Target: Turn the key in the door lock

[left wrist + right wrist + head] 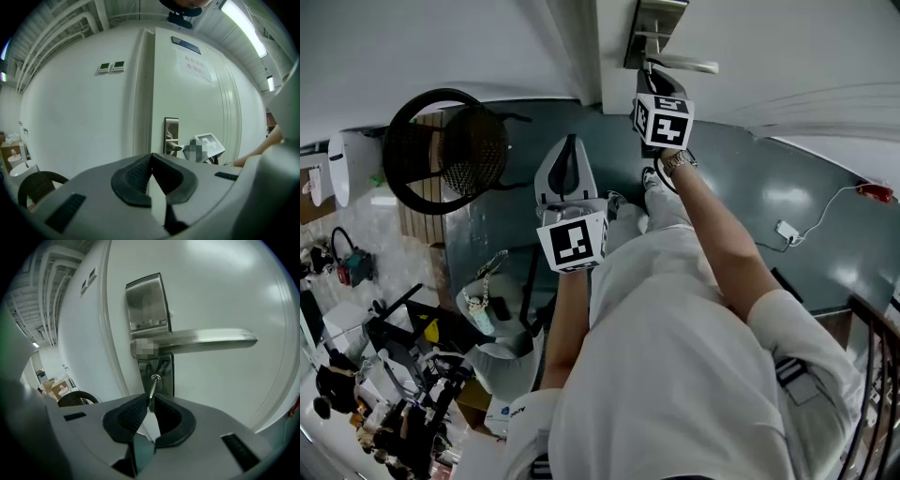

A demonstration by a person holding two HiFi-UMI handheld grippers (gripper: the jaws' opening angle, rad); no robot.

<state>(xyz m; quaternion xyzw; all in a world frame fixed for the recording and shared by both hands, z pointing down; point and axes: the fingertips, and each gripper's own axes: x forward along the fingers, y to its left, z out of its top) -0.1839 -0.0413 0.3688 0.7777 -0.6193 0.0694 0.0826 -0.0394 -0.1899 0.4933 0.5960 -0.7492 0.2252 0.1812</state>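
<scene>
A steel lock plate [147,305] with a long lever handle [206,341] sits on the white door. Just under the handle a silver key [153,386] stands in the keyhole. My right gripper [151,401] is shut on the key's head, its dark pads pinching it at the tips. The head view shows that gripper [649,70] up against the plate [654,23] below the handle [689,66]. My left gripper [571,142] hangs back from the door, shut with nothing in it. In its own view the left gripper [151,158] faces the door and the plate [171,136].
A black round mesh chair [445,150] stands left of the door. A cluttered bench [384,375] fills the lower left. A white cable and socket [787,230] lie on the floor at the right, near a railing [877,375]. Two wall controls [111,67] hang left of the door frame.
</scene>
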